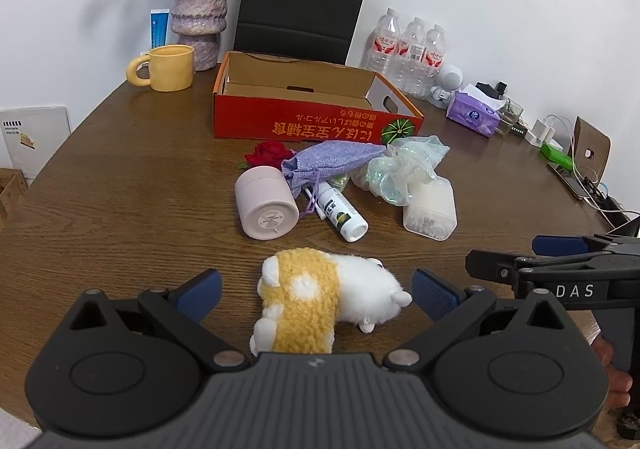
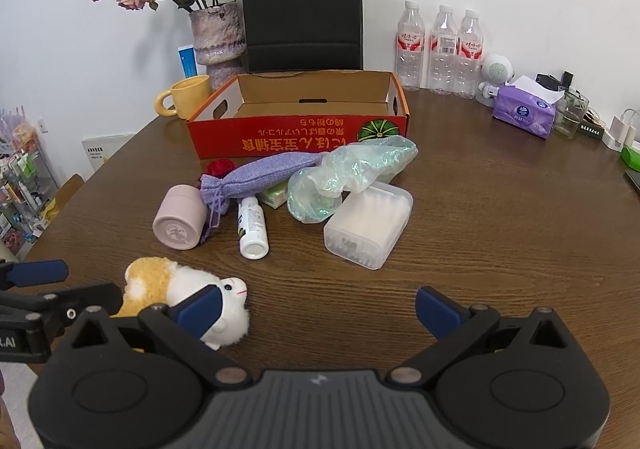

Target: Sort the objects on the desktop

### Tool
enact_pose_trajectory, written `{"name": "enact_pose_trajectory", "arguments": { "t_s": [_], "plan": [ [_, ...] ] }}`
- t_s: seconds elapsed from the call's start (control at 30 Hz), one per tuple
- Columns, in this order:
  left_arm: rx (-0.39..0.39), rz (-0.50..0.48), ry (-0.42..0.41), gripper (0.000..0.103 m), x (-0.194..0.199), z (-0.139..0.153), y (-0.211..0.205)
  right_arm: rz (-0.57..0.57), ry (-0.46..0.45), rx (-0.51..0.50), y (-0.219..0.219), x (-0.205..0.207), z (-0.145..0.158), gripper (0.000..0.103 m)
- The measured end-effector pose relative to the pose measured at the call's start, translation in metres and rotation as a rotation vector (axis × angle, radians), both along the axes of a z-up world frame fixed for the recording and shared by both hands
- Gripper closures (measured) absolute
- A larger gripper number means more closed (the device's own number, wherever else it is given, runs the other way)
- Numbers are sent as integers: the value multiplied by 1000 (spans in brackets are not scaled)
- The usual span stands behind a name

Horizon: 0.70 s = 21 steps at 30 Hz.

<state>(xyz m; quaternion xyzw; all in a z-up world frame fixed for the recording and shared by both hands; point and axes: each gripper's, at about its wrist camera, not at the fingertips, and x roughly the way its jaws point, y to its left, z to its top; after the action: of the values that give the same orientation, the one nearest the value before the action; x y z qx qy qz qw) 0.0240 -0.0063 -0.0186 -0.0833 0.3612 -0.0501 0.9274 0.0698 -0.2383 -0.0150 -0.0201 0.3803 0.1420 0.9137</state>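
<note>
- The brown wooden table (image 1: 120, 185) fills the middle and lower part of both views.
- A red cardboard box (image 1: 312, 121) with an open top sits at the upper middle of the frame, empty as far as can be seen.
- Just below the box lies a loose pile: a pink cup (image 1: 266, 205) on its side, a purple cloth pouch (image 1: 332, 161), crumpled plastic wrap (image 1: 404, 169), a clear box of cotton swabs (image 1: 430, 209) and a small white bottle (image 1: 342, 213).
- A yellow and white plush toy (image 1: 320, 301) lies on the table at lower middle of the left wrist view.
- The left tongs (image 1: 316, 293) are spread wide, one finger on each side of the toy, neither touching it, holding nothing.
- The right tongs (image 2: 318, 307) are also wide open and empty, over bare table at the lower middle, with the toy at their left finger.
</note>
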Motion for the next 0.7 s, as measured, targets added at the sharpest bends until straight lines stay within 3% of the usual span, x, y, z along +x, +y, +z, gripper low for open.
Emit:
{"name": "enact_pose_trajectory", "arguments": {
  "t_s": [0.7],
  "plan": [
    [-1, -7, 14, 0, 6, -6, -3, -9, 18, 13, -5, 5, -8, 0]
  ]
}}
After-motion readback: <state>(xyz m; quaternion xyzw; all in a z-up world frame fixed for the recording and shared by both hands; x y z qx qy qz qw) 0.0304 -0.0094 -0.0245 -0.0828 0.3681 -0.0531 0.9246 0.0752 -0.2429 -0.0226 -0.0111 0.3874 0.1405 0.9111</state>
